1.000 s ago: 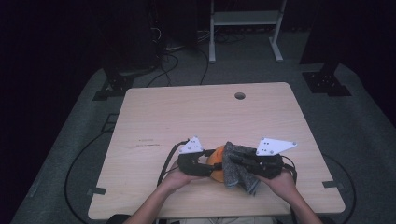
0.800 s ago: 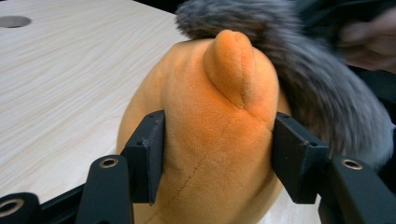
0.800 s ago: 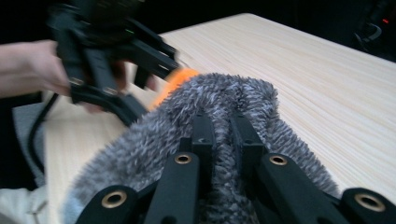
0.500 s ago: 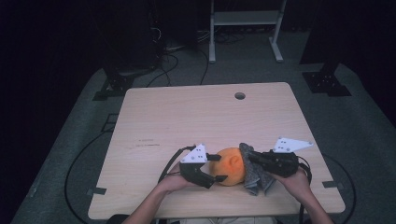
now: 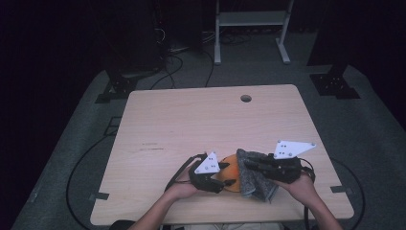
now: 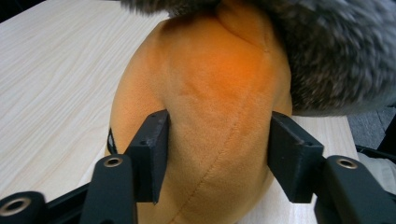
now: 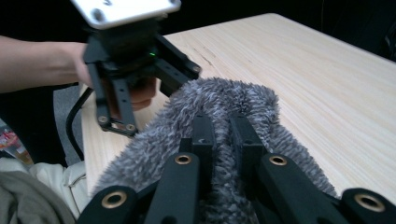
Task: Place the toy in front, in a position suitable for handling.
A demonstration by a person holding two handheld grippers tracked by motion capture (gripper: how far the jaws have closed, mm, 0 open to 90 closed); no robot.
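An orange plush toy [image 5: 230,166] lies near the table's front edge, partly under a grey fuzzy cloth [image 5: 256,179]. My left gripper [image 5: 228,174] has just been closing its jaws, and the plush [image 6: 219,88] now sits squeezed between both pads [image 6: 152,149]. The grey cloth [image 6: 336,46] hangs over the plush's far side. My right gripper [image 5: 249,164] comes in from the right, shut on a fold of the grey cloth [image 7: 224,100], which bunches up around its jaws [image 7: 222,128].
The light wooden table [image 5: 191,120] has a round cable hole [image 5: 245,98] near its far edge. A person's hand [image 7: 135,95] and the other gripper's cable sit close to the front left edge. Dark floor, cables and a white rack lie beyond the table.
The right gripper pulled the grey cloth rightward, baring more of the orange plush, then eased back a little. The left gripper stayed at the plush's left side.
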